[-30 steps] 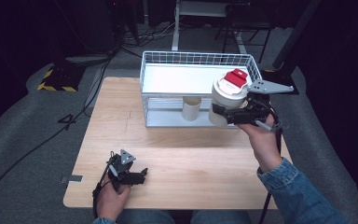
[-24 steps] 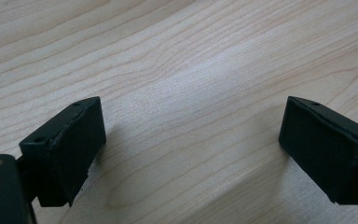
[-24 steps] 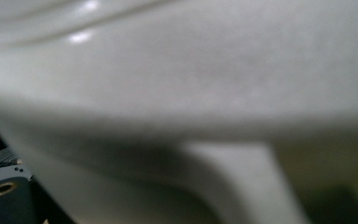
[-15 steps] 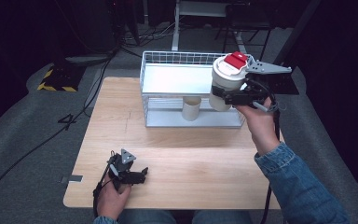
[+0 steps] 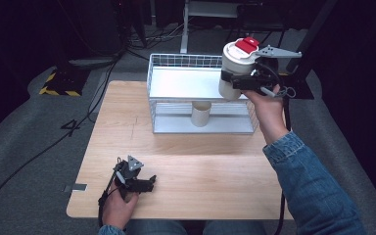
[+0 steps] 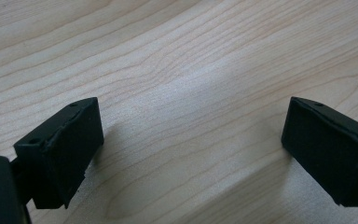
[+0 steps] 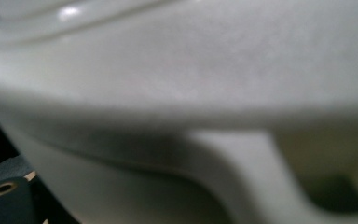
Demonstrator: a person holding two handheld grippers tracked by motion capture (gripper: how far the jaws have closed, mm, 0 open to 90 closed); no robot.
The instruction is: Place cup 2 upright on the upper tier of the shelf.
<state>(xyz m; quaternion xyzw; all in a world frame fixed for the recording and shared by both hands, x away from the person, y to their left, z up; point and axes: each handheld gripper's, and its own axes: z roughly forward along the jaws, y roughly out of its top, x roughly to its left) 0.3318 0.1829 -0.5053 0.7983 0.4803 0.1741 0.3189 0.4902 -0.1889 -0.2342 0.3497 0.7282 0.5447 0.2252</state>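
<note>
My right gripper [image 5: 233, 81] is shut on a white tub [image 5: 235, 62] with a red flap on its lid. It holds the tub upright in the air over the right end of a white wire rack [image 5: 176, 61]. The tub's white wall [image 7: 191, 93] sits blurred and very close in the right gripper view. A beige cylinder [image 5: 200, 114] stands on the rack's lower level, under the white shelf. My left gripper [image 5: 148, 183] rests on the wooden table [image 5: 200, 161] near its front left. Its jaws have just been opening, and between them lies bare wood [image 6: 191, 140].
The rack stands at the back middle of the table. On the floor to the left lie cables and a black-and-yellow striped block [image 5: 58, 83]. A black stand [image 5: 313, 44] rises behind the rack's right end.
My right hand has carried the tub up and farther back, from beside the rack's right front to above its top right corner. The left hand has stayed put.
</note>
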